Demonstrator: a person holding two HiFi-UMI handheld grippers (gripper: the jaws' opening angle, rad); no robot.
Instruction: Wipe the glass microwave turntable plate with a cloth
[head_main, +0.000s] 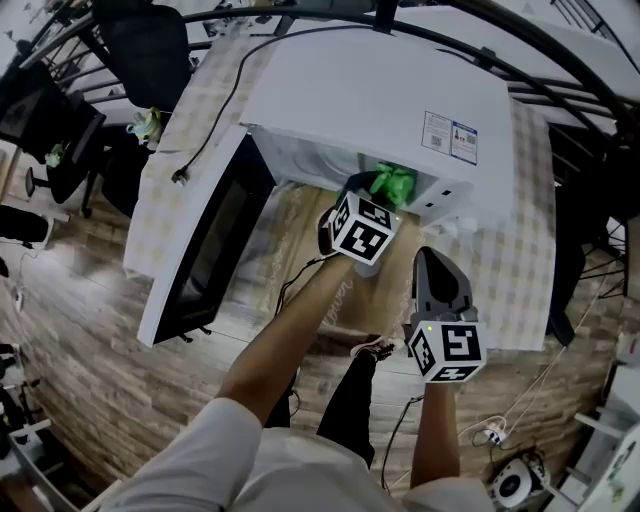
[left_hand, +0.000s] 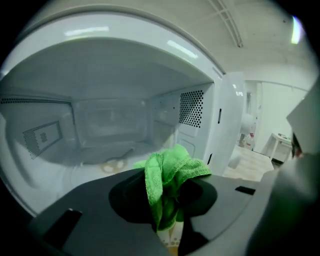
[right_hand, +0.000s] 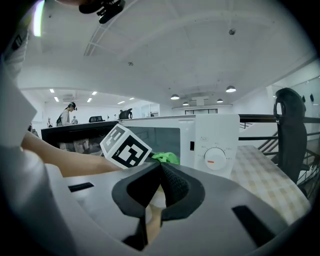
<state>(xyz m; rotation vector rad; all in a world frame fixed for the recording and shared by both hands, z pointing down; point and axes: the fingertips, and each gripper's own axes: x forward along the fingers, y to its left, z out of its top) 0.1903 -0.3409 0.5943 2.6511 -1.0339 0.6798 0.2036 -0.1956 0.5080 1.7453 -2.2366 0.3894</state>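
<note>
Glass turntable plate (left_hand: 95, 167) shows only faintly, as a pale round shape on the floor of the microwave's cavity, past the cloth. I cannot make out its rim for certain.

Nearest the person, over the wooden floor (head_main: 80, 380), the right gripper (head_main: 427, 258) hangs in front of the table's near edge. Its jaws are pressed together with nothing between them, pointing toward the control dial (right_hand: 216, 157) on the right side of the oven's front.

Just beyond it and a little to the left, the left gripper (head_main: 375, 192) reaches into the mouth of the microwave (head_main: 380, 90). It is clamped on a bunched green cloth (left_hand: 170, 170). The cloth stands up out of the jaws in folds and is held above the cavity floor, just inside the opening. From here I cannot tell whether it touches the plate.

The microwave's door (head_main: 205, 250) is swung wide open to the left, its dark window facing the person. The white oven stands on a table with a checked cover (head_main: 520, 250), and a black power cord (head_main: 225, 110) trails across that cover on the left.

Farther off, a black chair (right_hand: 290, 130) stands at the right, and a person (right_hand: 67, 112) stands far back on the left.
</note>
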